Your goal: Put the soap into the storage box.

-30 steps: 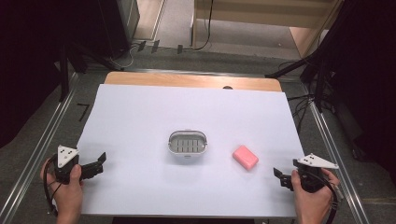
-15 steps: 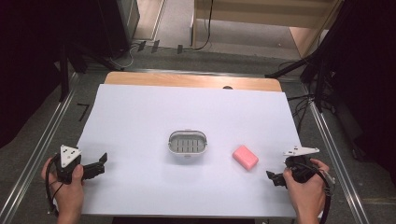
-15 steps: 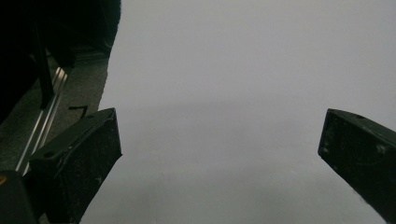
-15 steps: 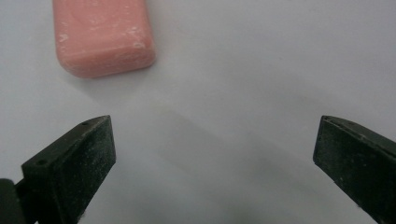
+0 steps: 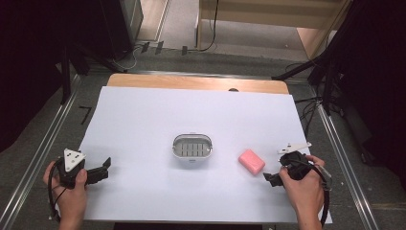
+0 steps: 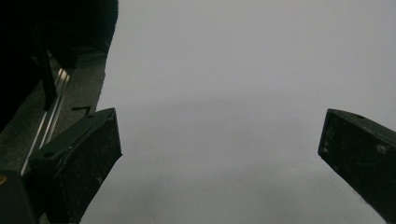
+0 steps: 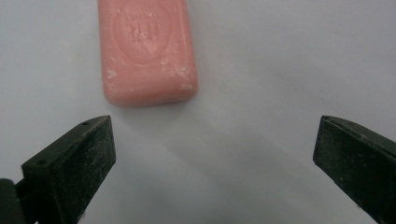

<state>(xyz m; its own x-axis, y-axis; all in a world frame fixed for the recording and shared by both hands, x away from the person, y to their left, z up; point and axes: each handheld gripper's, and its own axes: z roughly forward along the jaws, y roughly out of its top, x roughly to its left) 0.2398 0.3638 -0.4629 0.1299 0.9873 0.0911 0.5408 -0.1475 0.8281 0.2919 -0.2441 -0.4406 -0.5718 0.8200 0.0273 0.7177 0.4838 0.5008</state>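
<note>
A pink bar of soap [image 5: 252, 161] lies flat on the white table, right of a small grey oval soap dish [image 5: 192, 148] with a slotted floor. My right gripper [image 5: 271, 179] sits just to the soap's lower right, pointing at it. In the right gripper view the soap [image 7: 144, 49] lies just beyond the wide-apart jaws, left of centre; that gripper [image 7: 215, 144] is open and holds nothing. My left gripper [image 5: 101, 170] rests near the table's front left, open over bare white surface [image 6: 219, 93].
The white sheet [image 5: 191, 115] covers the table, with a strip of bare wood [image 5: 191, 82] along its far edge. Metal rails [image 5: 38, 153] run along both sides. Dark stands and cables sit on the floor beyond.
My right gripper has moved left and forward toward the soap and tilted down at it. The left gripper has barely shifted.
</note>
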